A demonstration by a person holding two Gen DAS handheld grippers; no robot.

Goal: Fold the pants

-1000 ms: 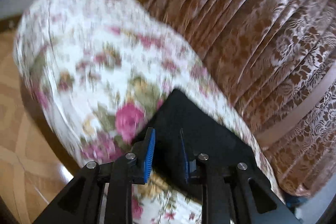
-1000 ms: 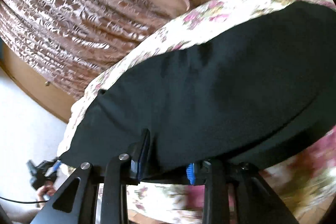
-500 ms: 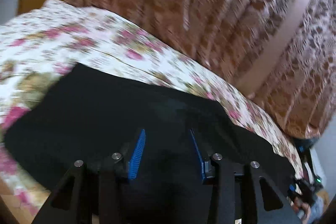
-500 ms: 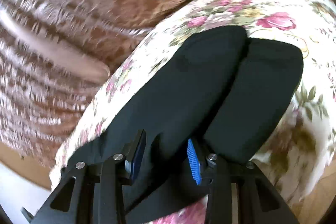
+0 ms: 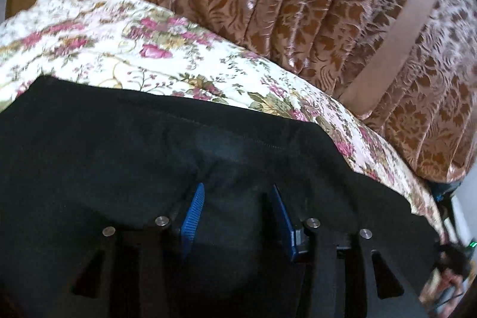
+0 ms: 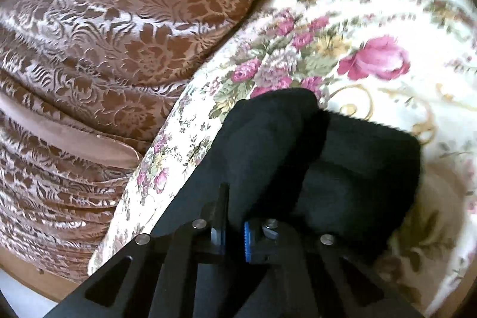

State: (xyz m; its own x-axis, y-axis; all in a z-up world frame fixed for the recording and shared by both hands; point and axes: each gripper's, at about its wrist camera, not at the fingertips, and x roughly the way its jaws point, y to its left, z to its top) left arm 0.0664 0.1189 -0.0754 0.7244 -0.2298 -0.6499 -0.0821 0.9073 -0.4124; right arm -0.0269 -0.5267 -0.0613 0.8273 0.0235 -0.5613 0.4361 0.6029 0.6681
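You will find nothing to read here: no words, labels, brand marks, numbers or signs stand on anything in either wrist view. What pattern there is consists only of printed flowers and woven leaf shapes, with no lettering among them.
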